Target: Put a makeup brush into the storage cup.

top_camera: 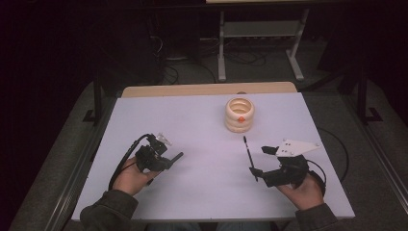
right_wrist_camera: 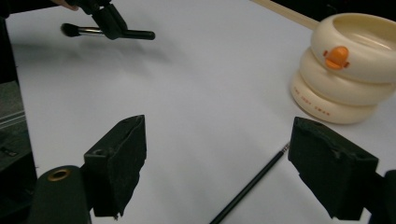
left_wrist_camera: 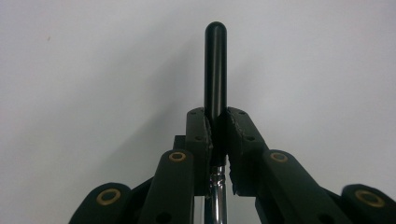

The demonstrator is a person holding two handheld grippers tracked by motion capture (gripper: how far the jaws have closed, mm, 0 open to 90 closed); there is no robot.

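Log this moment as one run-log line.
left gripper: shut on makeup brush | right gripper: open, over thin black pencil on table | cream holder: upright, apart

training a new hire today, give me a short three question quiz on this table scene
1. True or false: the left gripper is shut on the brush.
2. What lies on the table between the right gripper's open jaws? A pencil, B spoon, C cup.
3. What colour is the mark on the cream holder?

Key: 1 true. 2 A, the thin black pencil. 3 orange.
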